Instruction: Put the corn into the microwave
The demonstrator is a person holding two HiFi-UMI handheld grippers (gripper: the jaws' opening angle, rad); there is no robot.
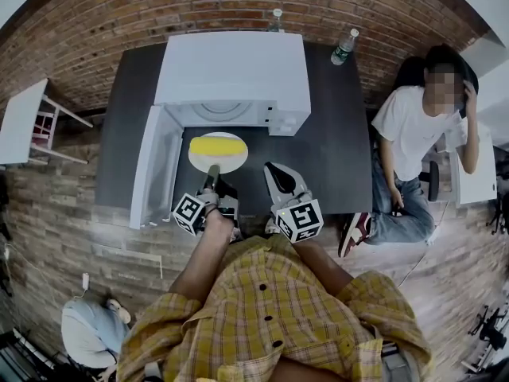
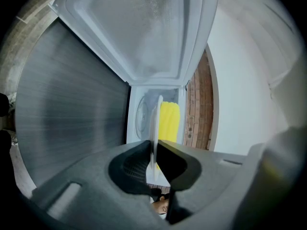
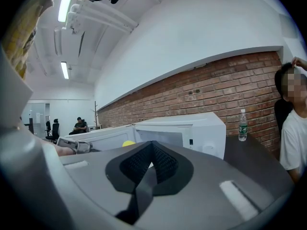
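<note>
A yellow cob of corn (image 1: 216,146) lies on a white plate (image 1: 235,164) just in front of the open white microwave (image 1: 235,74). My left gripper (image 1: 212,171) is shut on the plate's near rim. In the left gripper view the plate (image 2: 156,123) runs edge-on between the jaws of the left gripper (image 2: 154,150), with the corn (image 2: 169,121) beyond it and the oven's cavity behind. My right gripper (image 1: 273,169) hovers to the right of the plate, shut, with nothing in it. The right gripper (image 3: 152,150) points past the microwave (image 3: 192,128).
The microwave door (image 1: 151,165) swings open to the left. The oven stands on a dark table (image 1: 334,150) against a brick wall. Two bottles (image 1: 343,46) (image 1: 276,20) stand at the table's back. A seated person (image 1: 406,134) is at the table's right end.
</note>
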